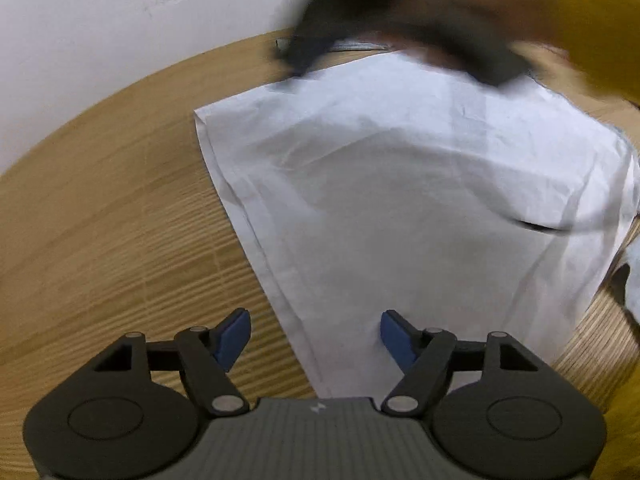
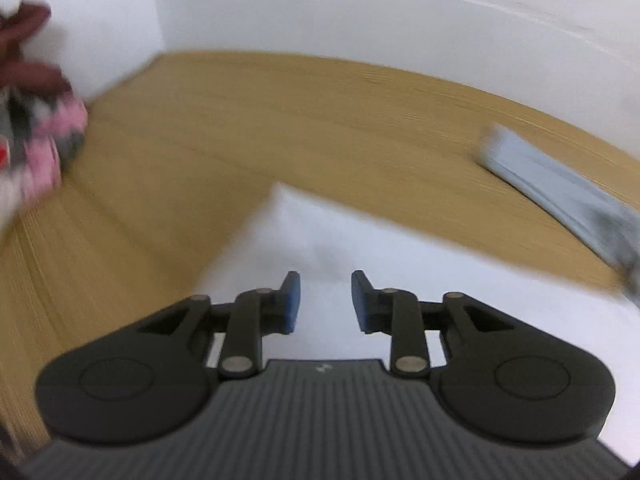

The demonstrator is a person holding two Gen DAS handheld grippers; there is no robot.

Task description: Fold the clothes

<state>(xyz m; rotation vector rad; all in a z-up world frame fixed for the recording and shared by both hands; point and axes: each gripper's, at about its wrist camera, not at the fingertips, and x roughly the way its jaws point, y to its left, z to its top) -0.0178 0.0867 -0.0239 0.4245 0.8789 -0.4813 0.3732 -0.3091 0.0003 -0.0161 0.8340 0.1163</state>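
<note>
A white garment lies spread flat on the wooden table, with a straight hem on its left side. My left gripper hovers open over that hem near the front: its left pad is over wood and its right pad over cloth, and nothing is pinched. In the right wrist view my right gripper is open above the white garment, close to a far corner, with nothing between its blue pads. The left wrist view shows that gripper only as a dark blur at the top, carried by a hand in a yellow sleeve.
A folded light blue-grey cloth lies at the far right of the table. A blurred pile of pink and grey clothes sits at the left by the white wall. More pale cloth shows at the right edge.
</note>
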